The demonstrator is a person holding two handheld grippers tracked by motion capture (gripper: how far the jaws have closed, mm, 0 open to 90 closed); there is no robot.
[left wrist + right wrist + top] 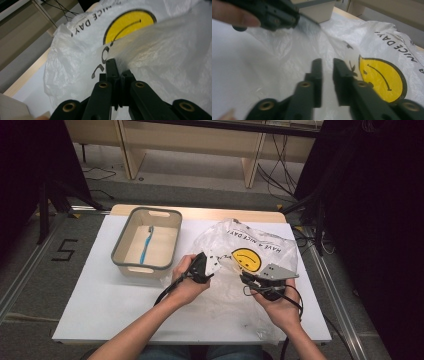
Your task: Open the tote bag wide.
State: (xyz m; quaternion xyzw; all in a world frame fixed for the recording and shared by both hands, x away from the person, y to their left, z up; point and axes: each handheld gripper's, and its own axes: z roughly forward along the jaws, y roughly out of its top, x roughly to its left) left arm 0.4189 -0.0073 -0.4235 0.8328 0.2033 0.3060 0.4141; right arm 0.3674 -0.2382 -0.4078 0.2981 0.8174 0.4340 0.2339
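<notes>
High view: the thin white plastic bag with a yellow smiley face (250, 257) is lying crumpled on the white counter (100, 300), right of a grey-rimmed beige tub (131, 236) holding a blue toothbrush (147, 245). Left gripper view: the left claw (117, 68) is pinching a bag fold, its pads hidden by film. Right gripper view: the right claw (327, 62) is standing slightly parted, blurred, over the bag.

One bag (250, 251), one bin (131, 268), one toothbrush (147, 243)

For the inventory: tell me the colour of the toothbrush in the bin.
Blue; the toothbrush shows best in the high view.
</notes>
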